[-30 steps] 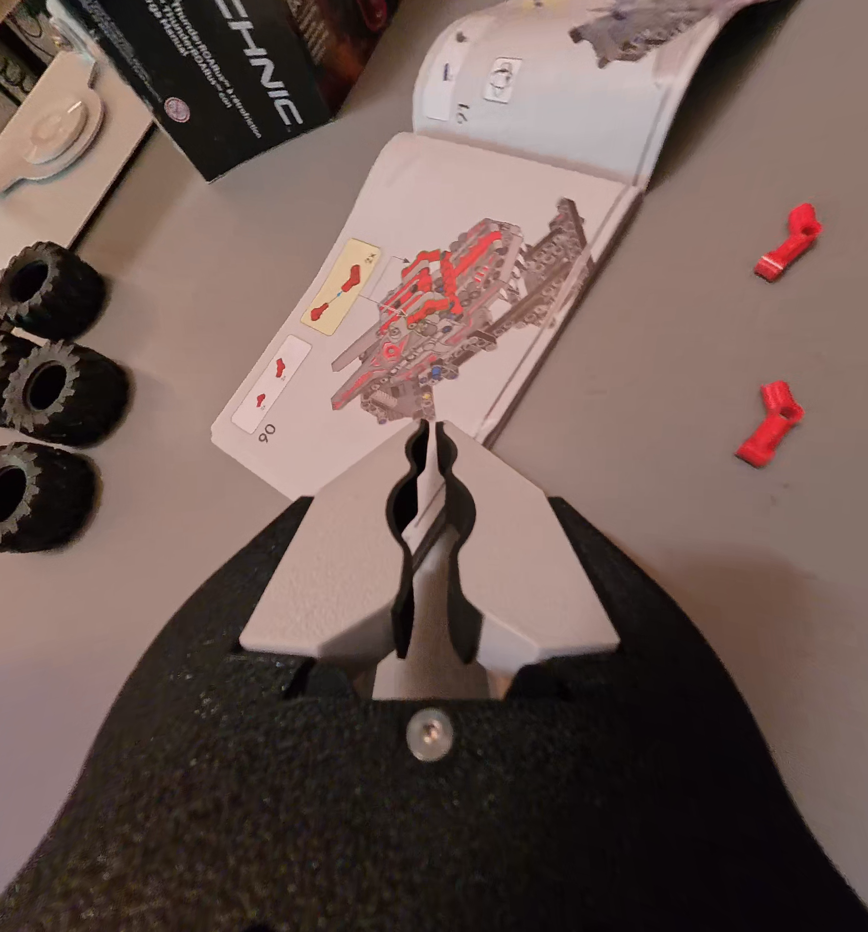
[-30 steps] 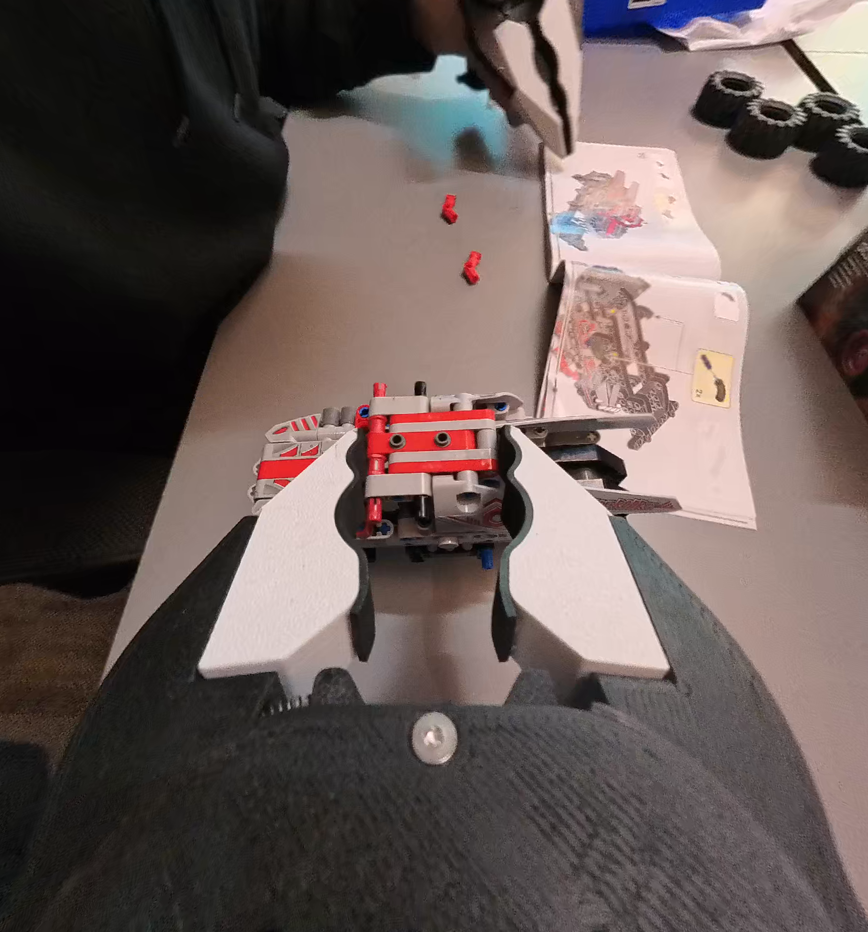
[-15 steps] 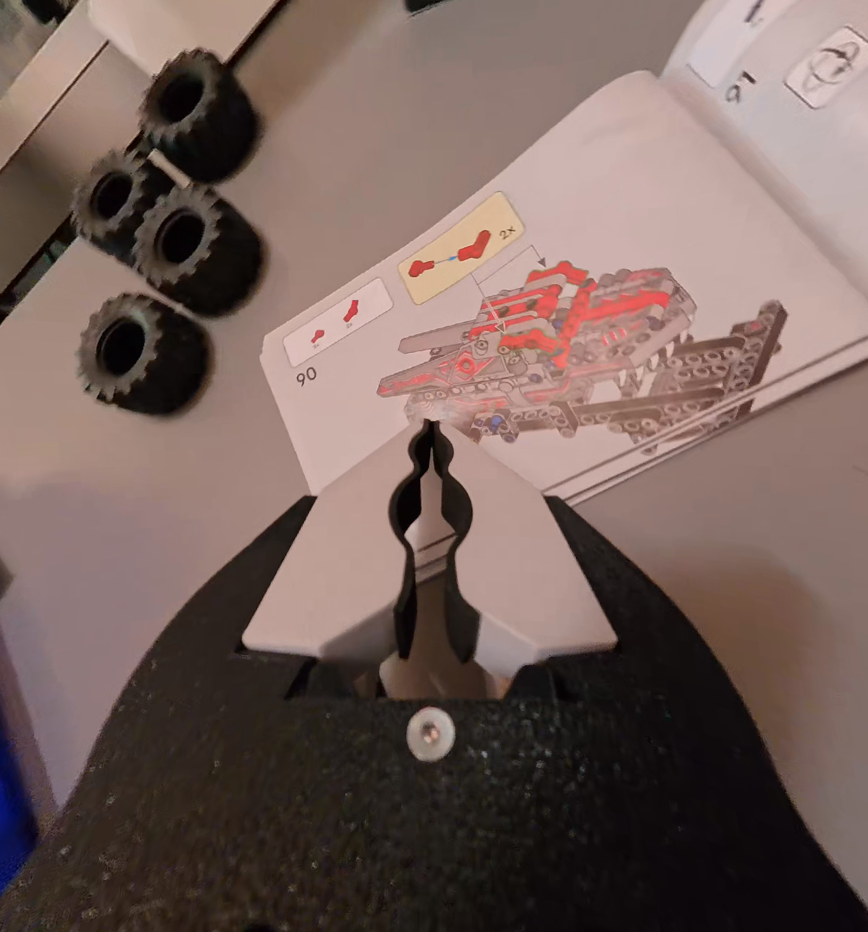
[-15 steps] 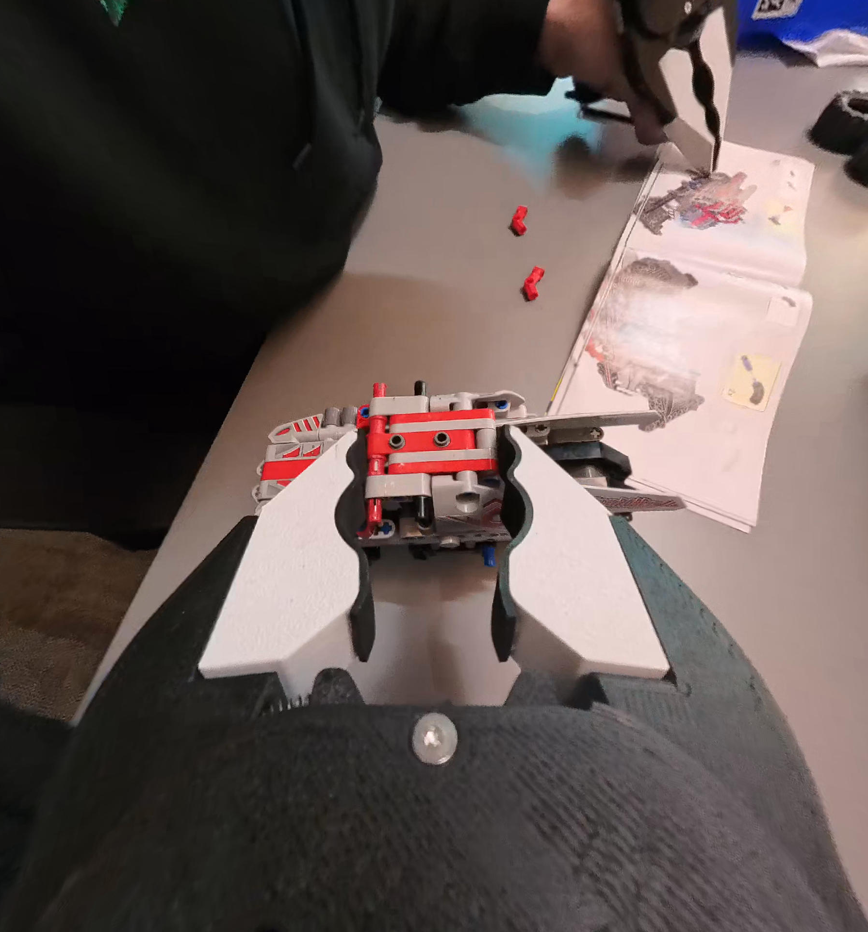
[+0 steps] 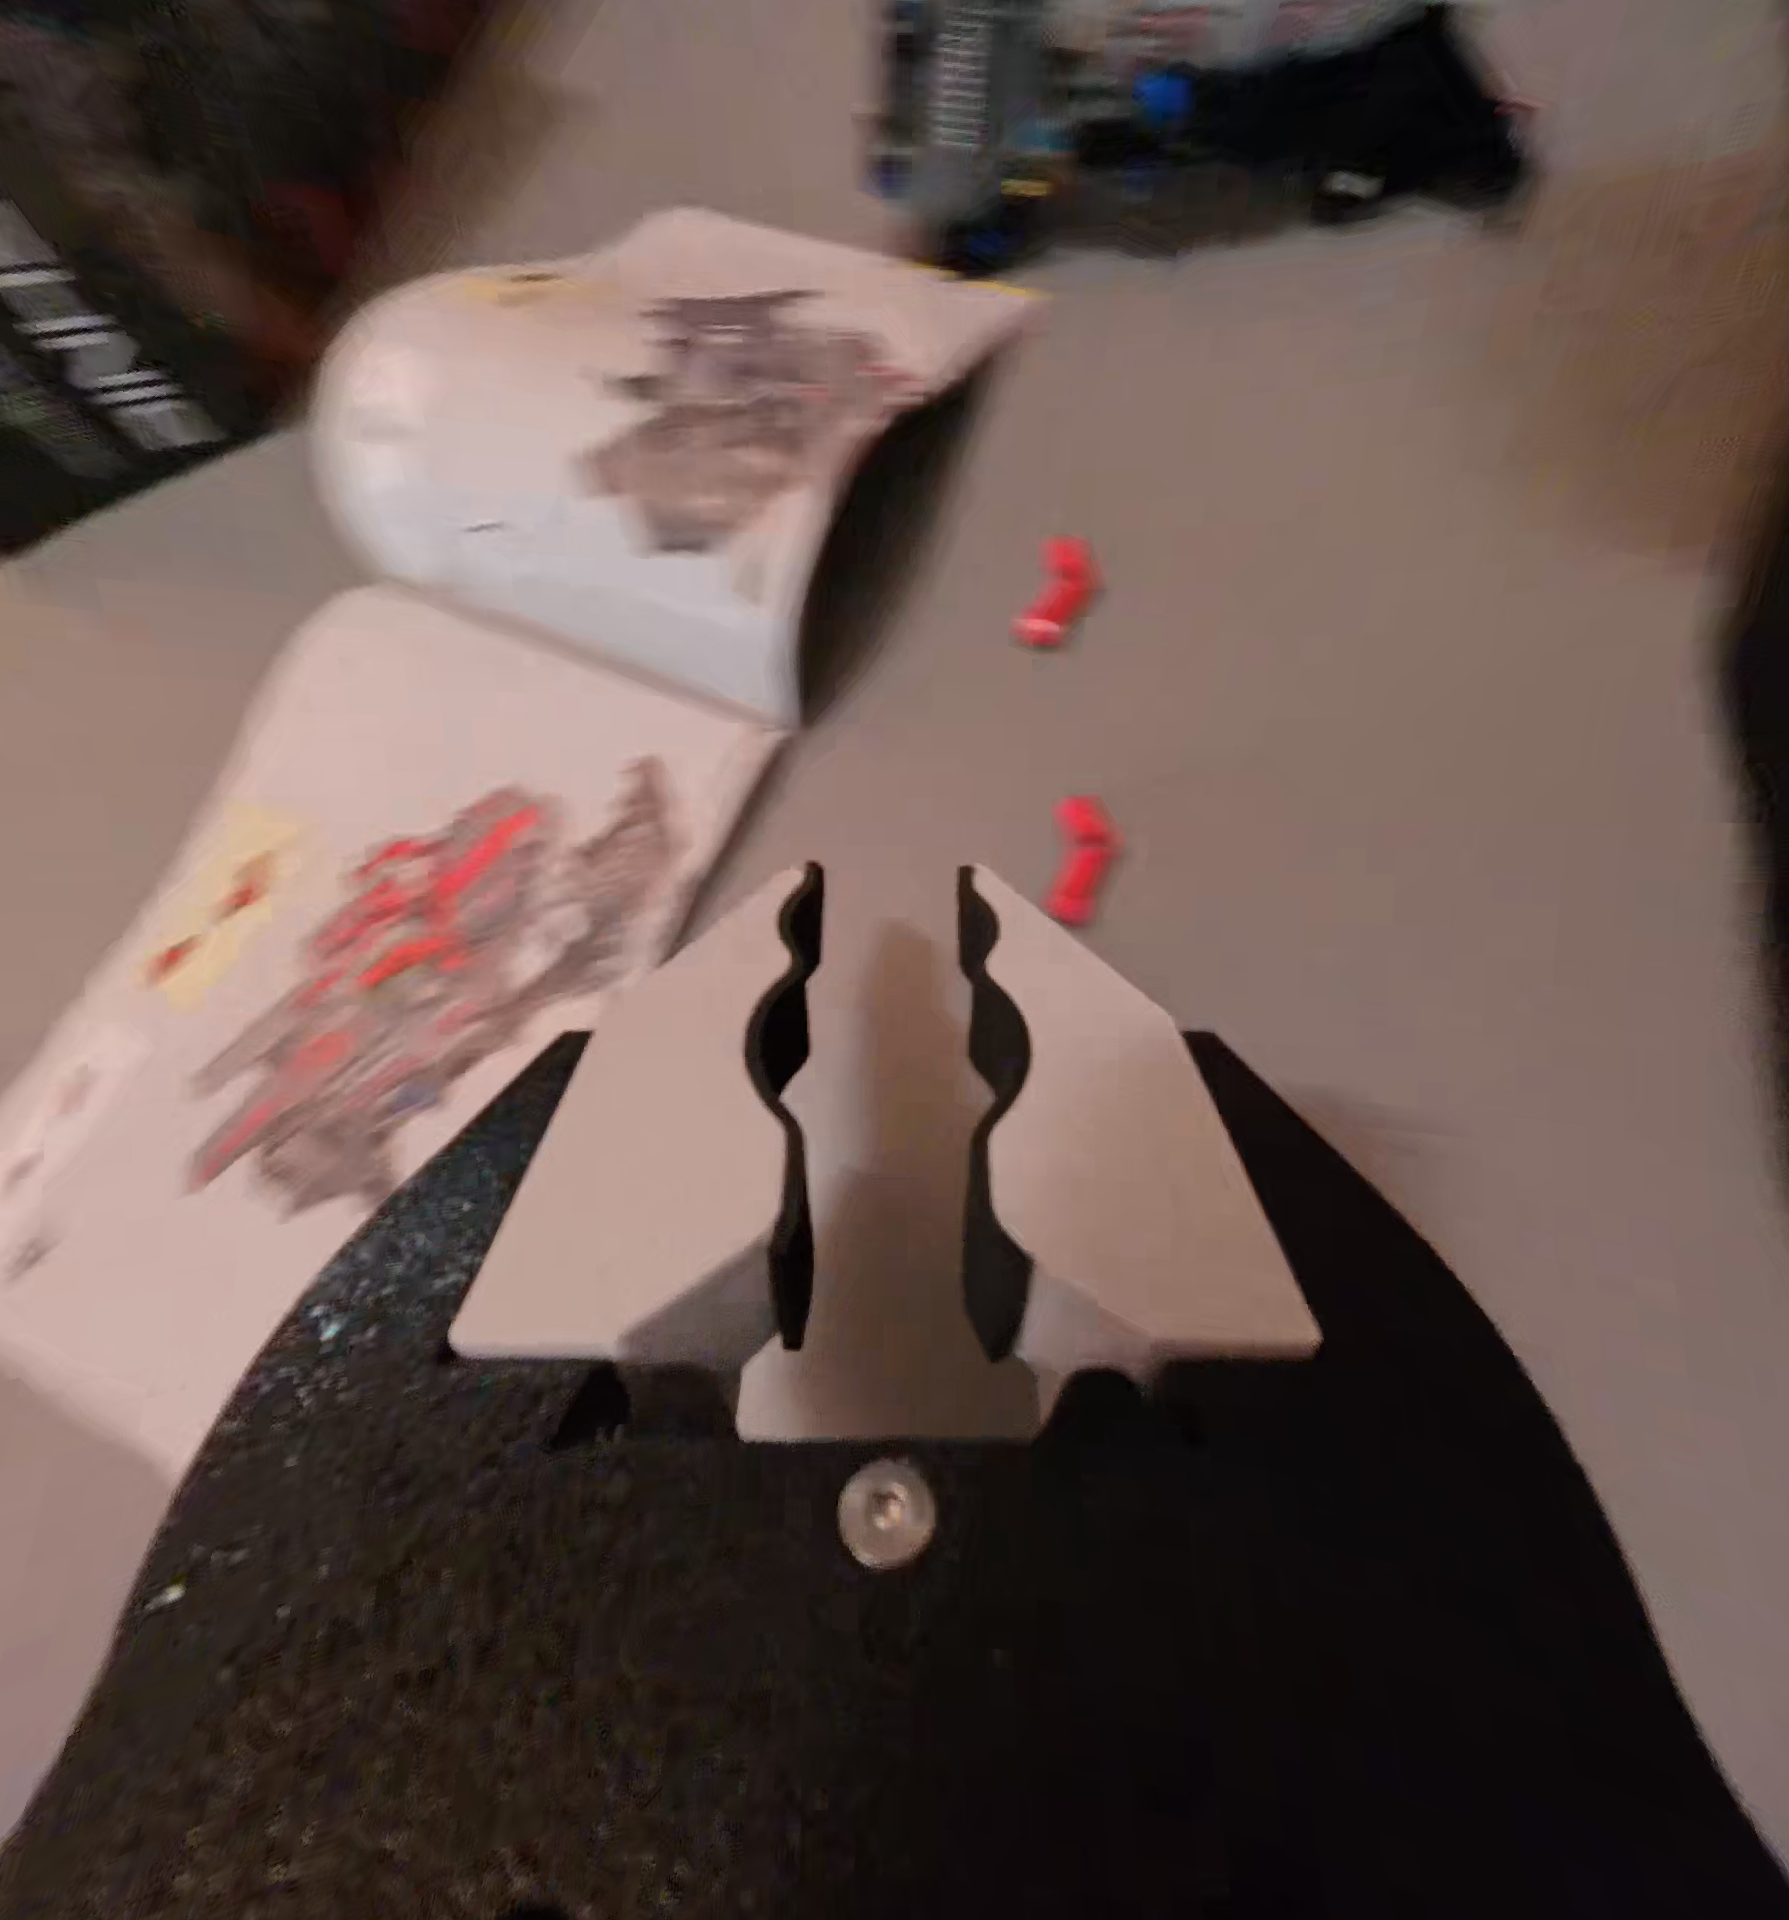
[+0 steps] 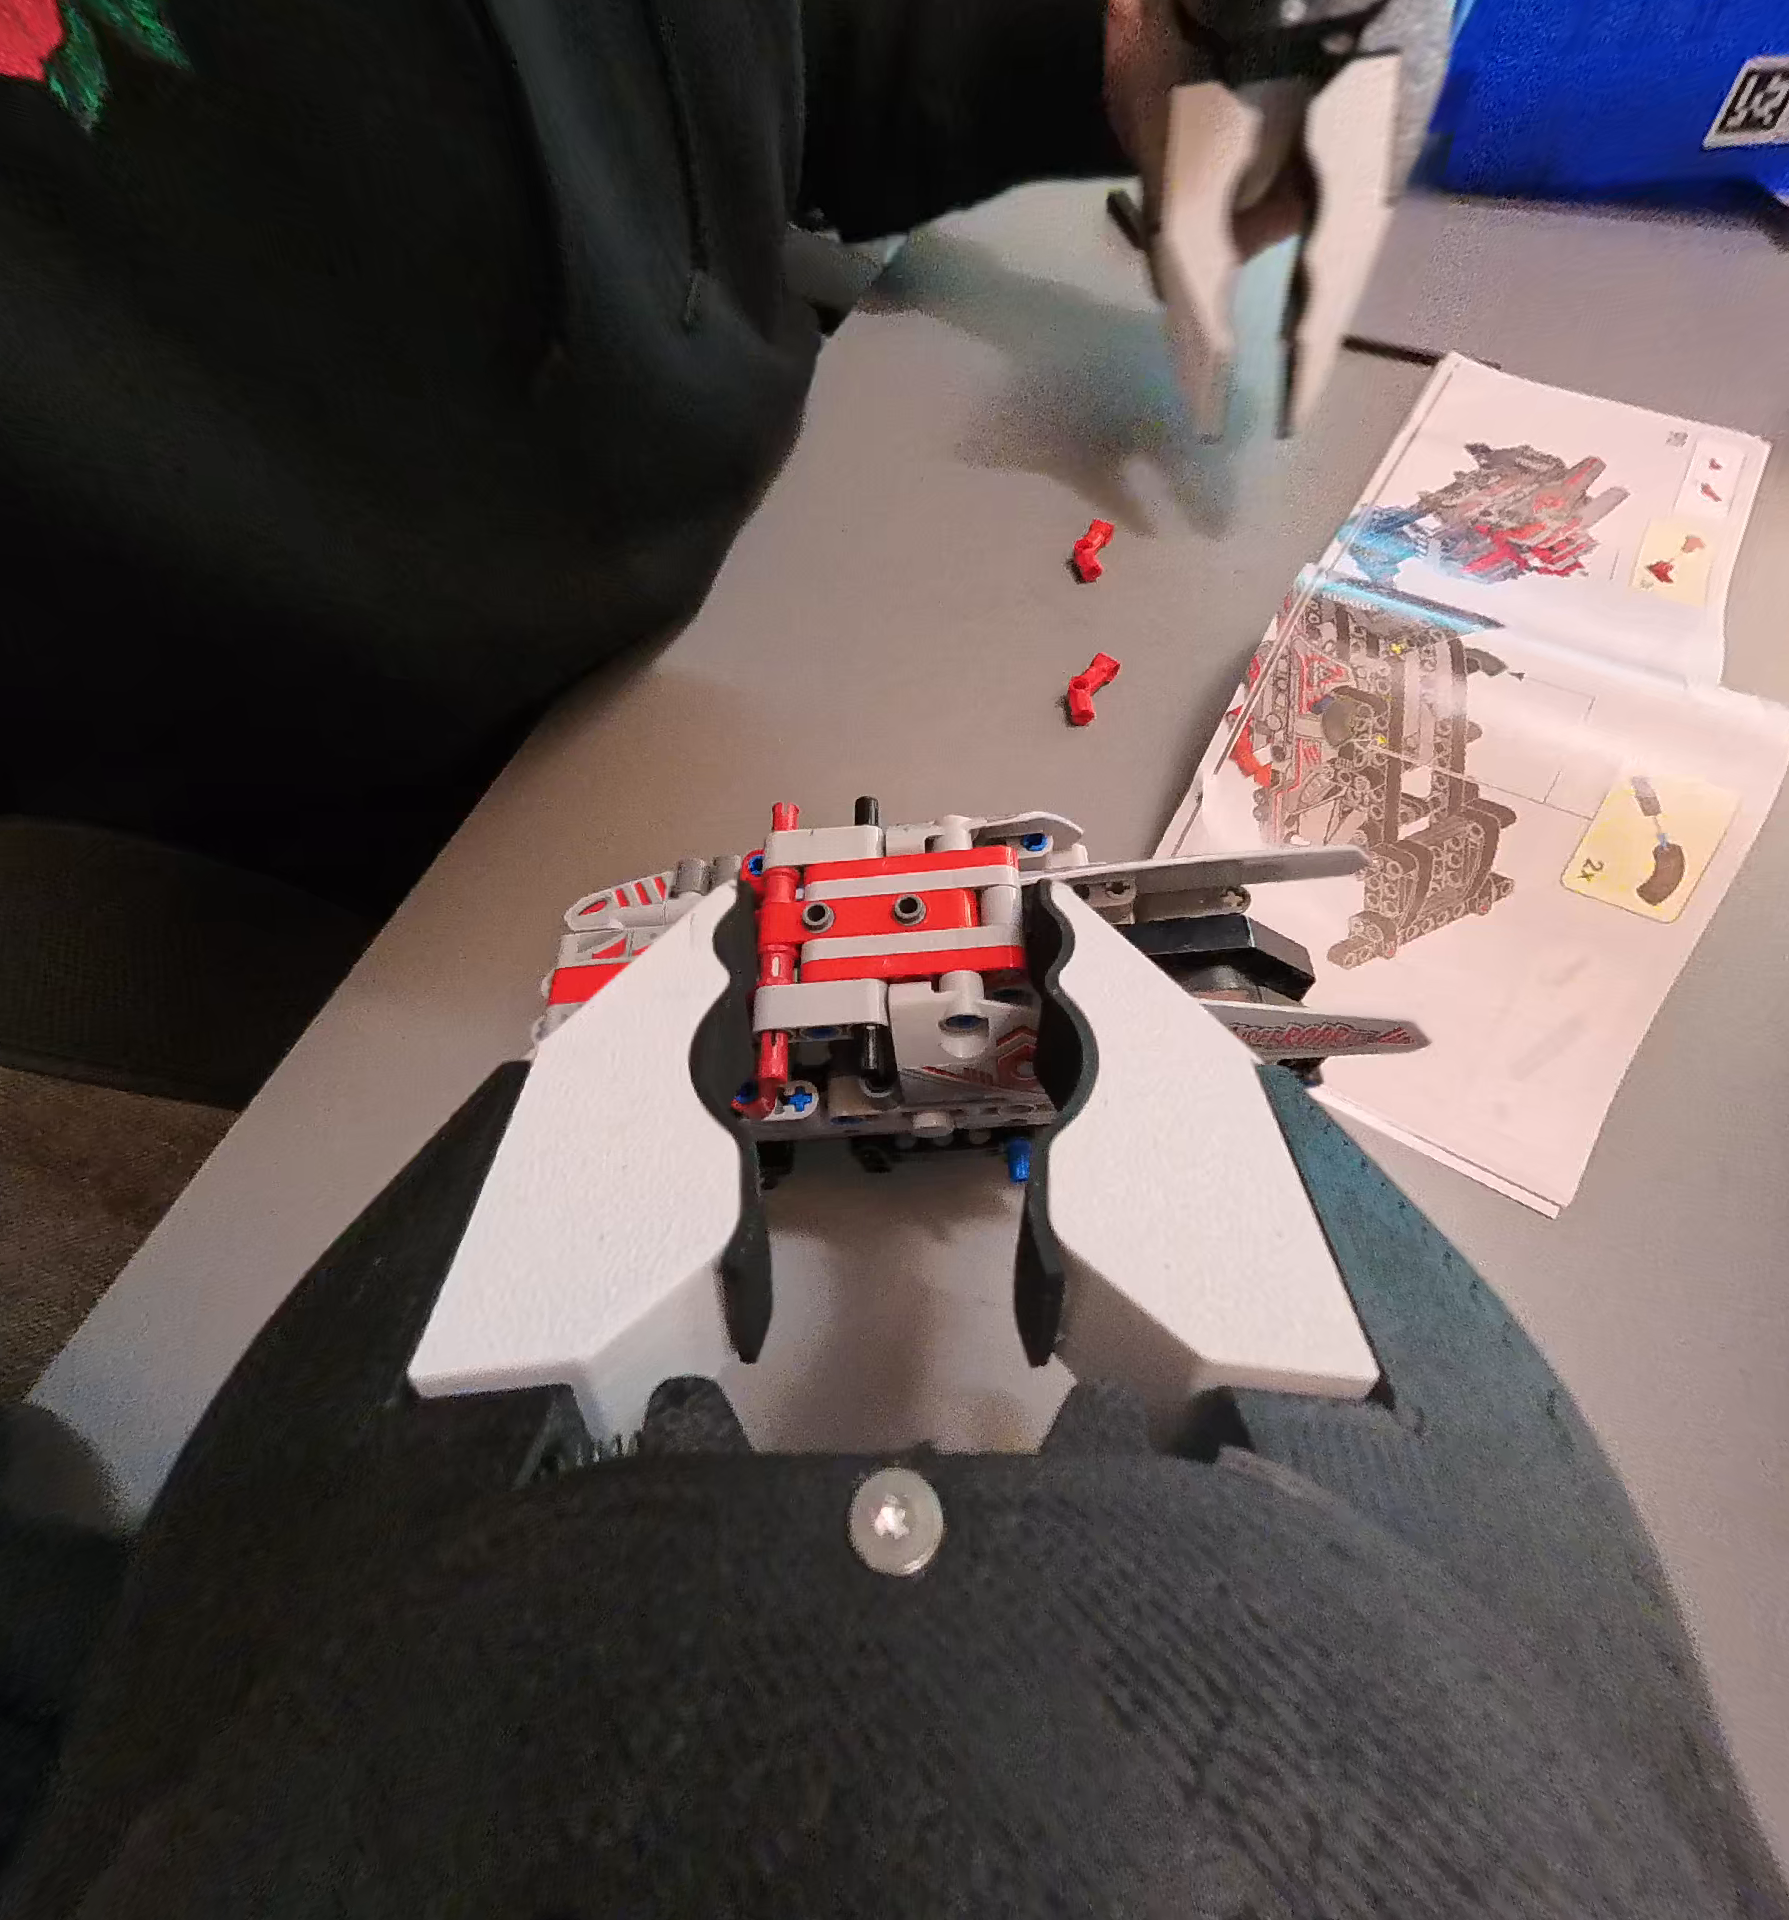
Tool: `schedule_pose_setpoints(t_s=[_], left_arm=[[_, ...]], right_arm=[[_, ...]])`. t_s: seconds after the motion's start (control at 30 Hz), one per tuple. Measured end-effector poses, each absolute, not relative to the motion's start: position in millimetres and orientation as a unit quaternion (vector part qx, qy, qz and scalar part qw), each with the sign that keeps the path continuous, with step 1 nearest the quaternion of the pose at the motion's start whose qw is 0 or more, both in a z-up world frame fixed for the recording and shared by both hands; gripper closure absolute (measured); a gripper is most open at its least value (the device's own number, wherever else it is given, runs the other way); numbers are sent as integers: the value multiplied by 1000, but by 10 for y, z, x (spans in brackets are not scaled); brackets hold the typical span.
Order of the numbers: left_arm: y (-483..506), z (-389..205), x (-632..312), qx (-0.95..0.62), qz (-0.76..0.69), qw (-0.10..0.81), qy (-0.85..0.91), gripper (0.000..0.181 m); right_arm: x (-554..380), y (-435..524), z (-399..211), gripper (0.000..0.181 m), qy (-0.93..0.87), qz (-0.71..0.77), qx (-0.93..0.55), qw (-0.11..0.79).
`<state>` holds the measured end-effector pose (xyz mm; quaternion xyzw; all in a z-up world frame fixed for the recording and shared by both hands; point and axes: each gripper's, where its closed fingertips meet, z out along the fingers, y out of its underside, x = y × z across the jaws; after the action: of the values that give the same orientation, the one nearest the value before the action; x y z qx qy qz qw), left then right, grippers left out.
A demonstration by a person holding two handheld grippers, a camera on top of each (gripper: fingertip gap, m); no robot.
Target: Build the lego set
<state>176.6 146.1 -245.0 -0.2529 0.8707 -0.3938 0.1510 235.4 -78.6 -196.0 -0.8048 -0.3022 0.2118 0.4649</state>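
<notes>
Two small red connector pieces lie loose on the grey bench [image 6: 921, 644], one [image 6: 1090, 548] farther out than the other [image 6: 1091, 687], with bare surface between them. In the left wrist view, which is badly smeared by motion, the nearer piece [image 5: 1080, 860] sits just off the right fingertip of the left tongs [image 5: 890, 883], and the second [image 5: 1058, 592] lies beyond it. The left tongs stand apart with nothing between the two fingers — only grey bench shows in the gap. From the right wrist view the same tongs [image 6: 1248, 416] hang tip-down above the bench, beyond the farther red piece, held by a person in a dark sleeve [image 6: 931, 94].

The right tongs [image 6: 895, 904] are clamped on the partly built lego model [image 6: 895, 935], a red, grey and white assembly gripped by its sides across the red middle block. Whether the model touches the bench cannot be told. A grey blade-like panel [image 6: 1233, 864] and a white printed panel [image 6: 1326, 1036] jut from it toward the open instruction booklet [image 6: 1513, 790], which lies flat on the bench just beside the model. In the left wrist view the booklet [image 5: 370, 935] sits left of the tongs, its far page curling upward.

A blue bin [image 6: 1617, 104] with a square marker stands at the far edge of the bench.
</notes>
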Motion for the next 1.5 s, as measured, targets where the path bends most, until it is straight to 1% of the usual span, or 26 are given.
schedule_pose_setpoints(t_s=[0.07, 0.13, 0.2, 0.3, 0.37, 0.43, 0.47, 0.53, 0.57, 0.7, 0.77, 0.83, 0.9, 1.03, 1.13, 1.2, 1.33, 1.5], left_arm=[[1250, -2521, 1568, -198, -369, 122, 900, 156], [1135, -2605, 1523, -179, -331, 121, 918, 162], [1072, -2671, 1526, -172, -304, 121, 929, 163], [1103, -2798, 1568, -200, -260, 115, 938, 173], [1070, -2798, 1583, -230, -268, 109, 929, 175], [1053, -2789, 1620, -266, -286, 113, 914, 175], [1043, -2770, 1675, -298, -306, 120, 896, 176], [957, -2643, 1766, -364, -385, 111, 841, 176], [902, -2522, 1810, -391, -437, 104, 803, 176], [834, -2025, 1940, -441, -603, 102, 657, 176], [816, -1850, 1958, -450, -657, 92, 598, 176], [788, -1709, 1954, -449, -702, 80, 548, 175], [755, -1601, 1912, -445, -737, 58, 505, 176], [747, -1527, 1803, -444, -772, 36, 454, 176], [759, -1527, 1726, -443, -782, 30, 437, 176], [752, -1524, 1669, -441, -789, 17, 428, 176], [780, -1519, 1615, -438, -793, 25, 422, 176], [795, -1494, 1641, -431, -791, 45, 431, 175]], right_arm=[[2336, -810, -1928, 124, -296, 207, -809, 463], [2297, -835, -1807, 121, -288, 199, -803, 482], [2309, -851, -1687, 114, -273, 167, -800, 508], [2408, -919, -1617, 106, -227, 77, -828, 507], [2447, -953, -1548, 104, -189, -11, -848, 494], [2441, -916, -1427, 115, -137, -101, -851, 497], [2388, -884, -1402, 116, -112, -129, -853, 492], [2195, -801, -1428, 122, -87, -162, -860, 475], [2088, -707, -1428, 126, -75, -172, -856, 482], [1787, -132, -1488, 140, 20, -166, -826, 538], [1719, 185, -1594, 139, 83, -160, -805, 565], [1660, 422, -1787, 141, 115, -158, -803, 564], [1643, 585, -1856, 143, 135, -163, -794, 570], [1603, 790, -1731, 147, 143, -174, -766, 602], [1627, 859, -1674, 146, 161, -192, -752, 610], [1590, 916, -1629, 154, 156, -203, -742, 620], [1588, 926, -1619, 167, 150, -266, -740, 599], [1628, 923, -1603, 173, 133, -323, -742, 572]])
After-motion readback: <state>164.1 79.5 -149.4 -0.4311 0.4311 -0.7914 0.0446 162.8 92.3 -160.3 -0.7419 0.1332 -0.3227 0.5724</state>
